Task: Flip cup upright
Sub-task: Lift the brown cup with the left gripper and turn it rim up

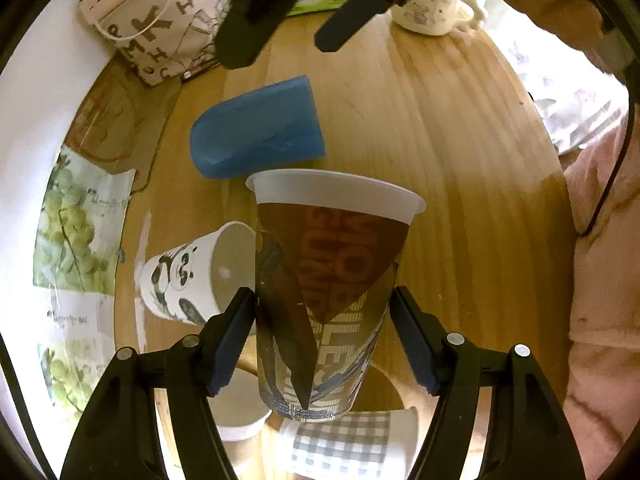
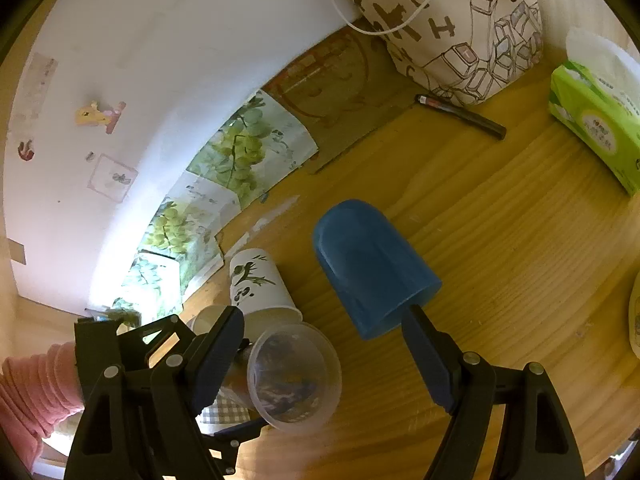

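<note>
A clear printed plastic cup (image 1: 328,292) stands between the fingers of my left gripper (image 1: 324,344), rim toward the far side; the jaws press its sides. The same cup (image 2: 294,376) shows in the right wrist view with its mouth open toward the camera, held off the table. A blue plastic cup (image 1: 258,132) lies on its side on the wooden table (image 1: 440,160); it also shows in the right wrist view (image 2: 372,268). My right gripper (image 2: 320,352) is open and empty, its right finger near the blue cup's rim; it also appears at the top of the left view (image 1: 280,36).
A panda paper cup (image 1: 192,276) lies on its side at left, with a checked cup (image 1: 348,444) and a plain paper cup (image 1: 240,432) nearby. A printed bag (image 2: 452,32), pen (image 2: 460,116), green tissue pack (image 2: 596,120) and white mug (image 1: 432,8) are farther off. Grape pictures (image 2: 236,152) lean on the wall.
</note>
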The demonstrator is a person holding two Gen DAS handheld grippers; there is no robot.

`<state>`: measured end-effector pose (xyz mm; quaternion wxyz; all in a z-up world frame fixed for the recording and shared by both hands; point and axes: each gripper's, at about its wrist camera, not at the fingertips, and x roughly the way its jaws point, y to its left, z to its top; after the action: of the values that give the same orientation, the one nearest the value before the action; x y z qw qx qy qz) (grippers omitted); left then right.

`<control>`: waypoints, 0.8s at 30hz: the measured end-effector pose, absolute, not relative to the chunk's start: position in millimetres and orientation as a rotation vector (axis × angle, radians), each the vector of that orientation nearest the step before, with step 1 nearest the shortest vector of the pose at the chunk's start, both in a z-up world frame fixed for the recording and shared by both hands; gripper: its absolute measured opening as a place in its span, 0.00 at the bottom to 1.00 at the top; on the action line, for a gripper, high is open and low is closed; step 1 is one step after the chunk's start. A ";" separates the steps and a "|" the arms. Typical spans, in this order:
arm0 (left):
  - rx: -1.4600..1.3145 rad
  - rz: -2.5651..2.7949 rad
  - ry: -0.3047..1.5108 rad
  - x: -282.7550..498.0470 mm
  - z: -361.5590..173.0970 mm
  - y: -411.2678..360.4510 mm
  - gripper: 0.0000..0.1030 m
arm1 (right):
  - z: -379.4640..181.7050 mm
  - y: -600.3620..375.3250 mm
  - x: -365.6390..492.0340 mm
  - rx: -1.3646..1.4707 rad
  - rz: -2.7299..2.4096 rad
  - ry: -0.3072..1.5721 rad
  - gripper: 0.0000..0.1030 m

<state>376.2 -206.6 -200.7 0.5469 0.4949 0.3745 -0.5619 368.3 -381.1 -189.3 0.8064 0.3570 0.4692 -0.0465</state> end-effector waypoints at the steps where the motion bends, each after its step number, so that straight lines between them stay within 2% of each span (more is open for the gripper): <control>1: 1.167 -1.322 0.894 375.9 -198.7 -206.4 0.70 | -188.2 -381.1 367.5 0.762 -0.096 1.001 0.79; 11: 1.077 -1.209 0.976 370.0 -178.0 -202.7 0.70 | -174.6 -379.9 356.6 0.740 -0.042 0.966 0.79; 24: 0.817 -1.037 1.155 356.6 -148.6 -184.4 0.71 | -153.0 -362.0 342.6 0.659 0.058 0.953 0.79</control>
<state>356.6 -184.4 -148.6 0.6395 0.3579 0.5063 -0.4546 342.6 -362.0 -153.0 0.8365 0.3113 0.4501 0.0272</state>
